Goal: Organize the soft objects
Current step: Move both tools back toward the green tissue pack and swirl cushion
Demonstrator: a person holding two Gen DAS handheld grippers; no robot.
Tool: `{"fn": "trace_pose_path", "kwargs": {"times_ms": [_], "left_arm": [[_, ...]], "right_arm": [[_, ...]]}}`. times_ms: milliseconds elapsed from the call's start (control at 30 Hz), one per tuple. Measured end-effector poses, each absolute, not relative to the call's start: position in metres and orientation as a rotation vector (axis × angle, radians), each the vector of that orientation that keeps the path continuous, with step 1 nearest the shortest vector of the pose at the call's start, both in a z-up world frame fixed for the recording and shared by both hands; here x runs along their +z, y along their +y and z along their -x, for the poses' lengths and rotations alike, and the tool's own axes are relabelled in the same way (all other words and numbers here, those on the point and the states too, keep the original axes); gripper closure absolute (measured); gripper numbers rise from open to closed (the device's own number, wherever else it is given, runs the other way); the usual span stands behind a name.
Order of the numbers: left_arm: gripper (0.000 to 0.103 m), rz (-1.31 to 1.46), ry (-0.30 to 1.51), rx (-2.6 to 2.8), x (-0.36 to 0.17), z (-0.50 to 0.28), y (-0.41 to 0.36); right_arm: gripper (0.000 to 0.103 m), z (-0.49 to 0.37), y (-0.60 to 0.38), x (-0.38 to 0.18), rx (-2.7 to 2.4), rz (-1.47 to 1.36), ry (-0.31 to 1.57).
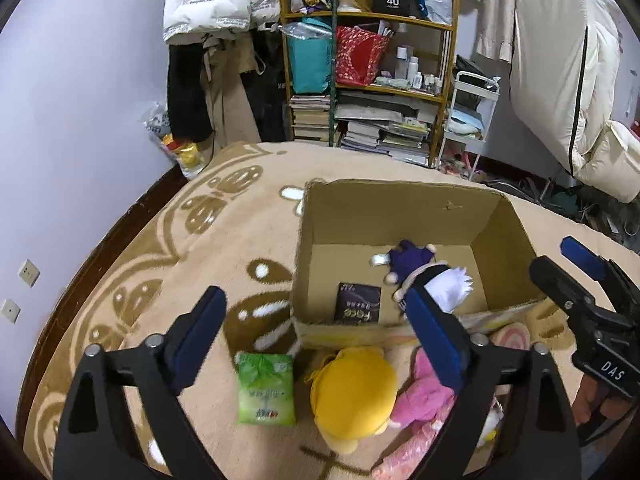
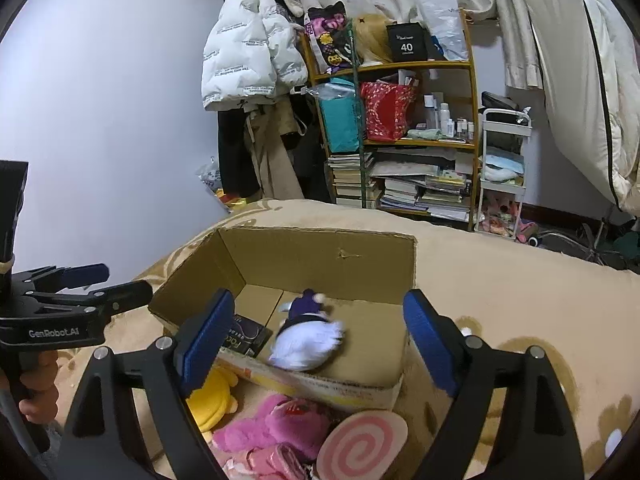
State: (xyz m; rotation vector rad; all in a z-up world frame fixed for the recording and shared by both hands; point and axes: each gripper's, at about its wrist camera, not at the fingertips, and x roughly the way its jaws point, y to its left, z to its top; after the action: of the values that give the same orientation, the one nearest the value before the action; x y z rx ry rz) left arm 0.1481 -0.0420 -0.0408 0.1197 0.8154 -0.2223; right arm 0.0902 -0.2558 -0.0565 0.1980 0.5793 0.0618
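Left wrist view: both my grippers, left (image 1: 316, 344) and right (image 2: 320, 340), have jaws wide apart, empty. Yellow plush (image 1: 354, 392) lies on the bed just before the cardboard box (image 1: 400, 204), directly beneath the left jaws, nearer them.

Even indoor light, fisheye bend

Soft shadows, no glare; corners go black, walls curve, and the white-haired doll (image 2: 306, 342) in the box looks smeared.

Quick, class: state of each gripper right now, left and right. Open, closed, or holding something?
Left gripper: open, holding nothing, above the yellow plush.
Right gripper: open, holding nothing, over the near edge of the cardboard box.
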Motion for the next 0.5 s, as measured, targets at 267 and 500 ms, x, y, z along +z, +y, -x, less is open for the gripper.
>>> {"fn": "trace_pose_path", "kwargs": {"times_ms": [267, 500], "left_arm": [[0.006, -0.122, 0.864, -0.145, -0.033, -0.136, -0.017], [0.004, -0.127, 0.949, -0.106, -0.044, -0.133, -0.002]], "right_arm": [[0.0, -0.071, -0.255, -0.05, 0.027, -0.195, 0.6], [0.0, -0.058, -0.256, -0.053, 0.014, -0.201, 0.635]]}}
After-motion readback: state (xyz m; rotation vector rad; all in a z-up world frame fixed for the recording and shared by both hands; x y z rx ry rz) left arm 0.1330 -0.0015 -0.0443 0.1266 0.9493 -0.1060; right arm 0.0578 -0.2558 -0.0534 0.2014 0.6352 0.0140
